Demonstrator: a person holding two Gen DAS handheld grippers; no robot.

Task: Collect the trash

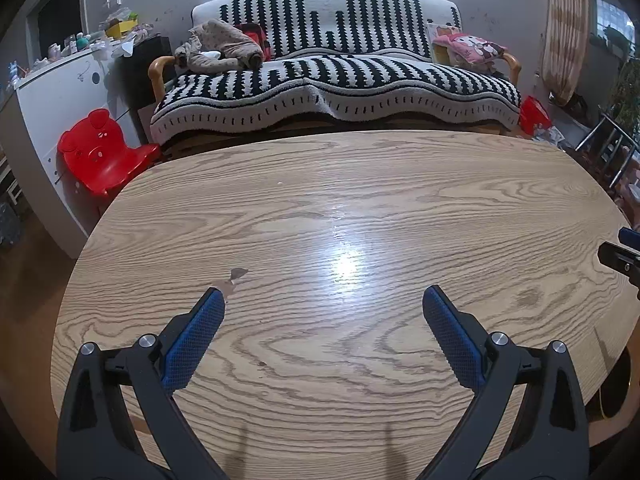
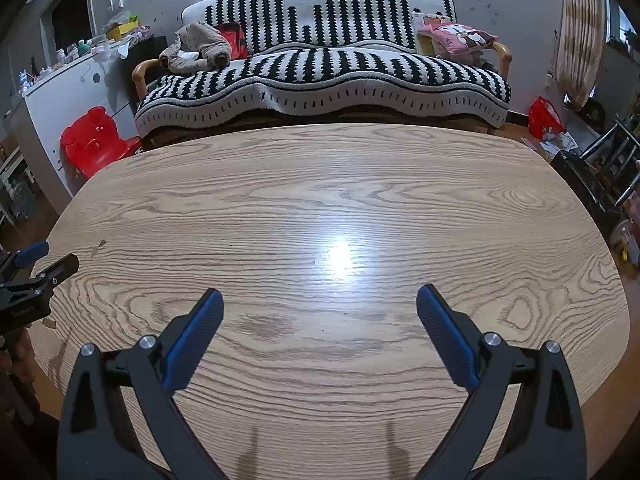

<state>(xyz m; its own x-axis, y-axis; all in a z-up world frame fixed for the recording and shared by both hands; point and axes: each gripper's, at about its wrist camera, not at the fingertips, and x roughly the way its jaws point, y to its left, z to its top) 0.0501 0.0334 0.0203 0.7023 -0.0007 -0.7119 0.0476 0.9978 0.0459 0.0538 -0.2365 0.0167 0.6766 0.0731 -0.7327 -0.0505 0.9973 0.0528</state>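
My left gripper (image 1: pixel 323 300) hangs open over the near part of an oval wooden table (image 1: pixel 360 200), with nothing between its blue pads. A small chipped patch or scrap (image 1: pixel 234 278) lies on the tabletop just beyond its left fingertip; I cannot tell which it is. My right gripper (image 2: pixel 320 300) is open too, above the same table (image 2: pixel 320 184), and holds nothing. Each gripper shows at the edge of the other's view: the right gripper (image 1: pixel 624 254) at the far right edge, the left gripper (image 2: pixel 36 268) at the far left edge. No clear piece of trash shows on the tabletop.
Behind the table stands a black-and-white striped sofa (image 1: pixel 336 76) with a brown garment (image 1: pixel 220 46) and a pink cushion (image 1: pixel 470 46). A red child's chair (image 1: pixel 100 152) and a white cabinet (image 1: pixel 52 92) are at left. A red bag (image 2: pixel 544 118) and a metal rack (image 2: pixel 612 160) stand at right.
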